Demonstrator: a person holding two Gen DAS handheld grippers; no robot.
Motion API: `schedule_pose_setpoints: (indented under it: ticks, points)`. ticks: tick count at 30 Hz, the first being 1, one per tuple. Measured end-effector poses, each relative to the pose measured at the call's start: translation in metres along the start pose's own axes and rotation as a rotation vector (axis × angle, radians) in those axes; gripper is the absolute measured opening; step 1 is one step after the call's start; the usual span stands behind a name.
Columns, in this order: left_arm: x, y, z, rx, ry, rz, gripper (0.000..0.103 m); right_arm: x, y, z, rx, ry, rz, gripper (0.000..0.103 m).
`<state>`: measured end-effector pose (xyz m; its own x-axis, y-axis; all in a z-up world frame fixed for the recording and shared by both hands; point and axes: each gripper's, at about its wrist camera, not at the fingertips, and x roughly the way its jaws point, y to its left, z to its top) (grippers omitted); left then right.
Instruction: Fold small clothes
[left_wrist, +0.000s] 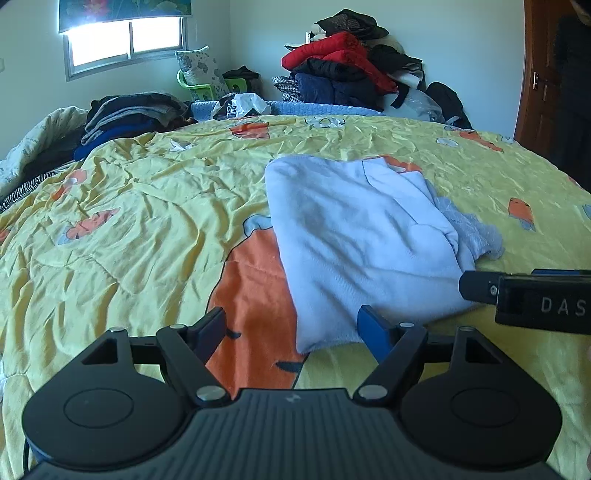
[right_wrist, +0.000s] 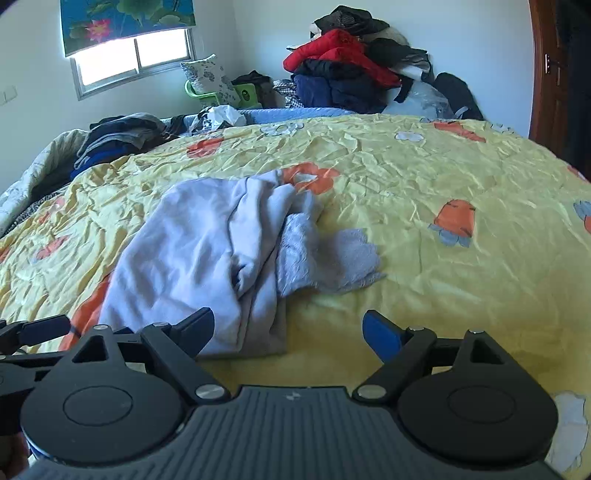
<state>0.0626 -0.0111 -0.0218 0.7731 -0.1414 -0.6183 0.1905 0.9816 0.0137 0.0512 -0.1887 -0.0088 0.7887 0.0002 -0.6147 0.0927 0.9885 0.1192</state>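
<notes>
Pale lavender top (left_wrist: 354, 236) lies on the yellow flowered bedspread (left_wrist: 140, 221), in the centre right of the left wrist view and the centre left of the right wrist view. It looks partly folded: the body forms a rough rectangle with one side laid over, but a bunched sleeve and a fuzzy grey-blue piece (right_wrist: 325, 258) stick out along its right edge, and the near hem is uneven. I cannot tell whether that fuzzy piece belongs to the top or is a separate garment tucked under it.

Left tool (left_wrist: 291, 328) hovers at the near edge of the top with its fingers spread wide, holding nothing. Right tool (right_wrist: 288, 332) is likewise spread and empty, just beside the near right corner of the cloth.

My judgement is that the fold is about midway: the loose right side needs tucking in, then a final fold to make a compact bundle. Piled clothes (left_wrist: 343, 70) sit at the upper right, beyond the bed.
</notes>
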Motion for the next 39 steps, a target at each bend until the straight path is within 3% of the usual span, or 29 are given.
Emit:
schedule_pose_setpoints:
  ticks: [16,24,27,30,39]
  points:
    - [-0.013,0.022,-0.03,-0.067,0.01,0.038,0.079,-0.019,0.012,-0.028,-0.038,0.055,0.017,0.098]
    - [-0.021,0.027,-0.041,-0.053,-0.009,0.058,0.082,-0.027,0.018,-0.042,-0.075,0.068,0.014,0.099]
    - [-0.023,0.027,-0.044,-0.044,-0.013,0.069,0.087,-0.029,0.018,-0.047,-0.083,0.073,0.014,0.1]
    - [-0.024,0.027,-0.046,-0.043,-0.012,0.082,0.1,-0.032,0.018,-0.052,-0.094,0.076,0.017,0.102]
    - [-0.023,0.029,-0.048,-0.066,-0.005,0.1,0.103,-0.035,0.019,-0.06,-0.117,0.064,0.015,0.103]
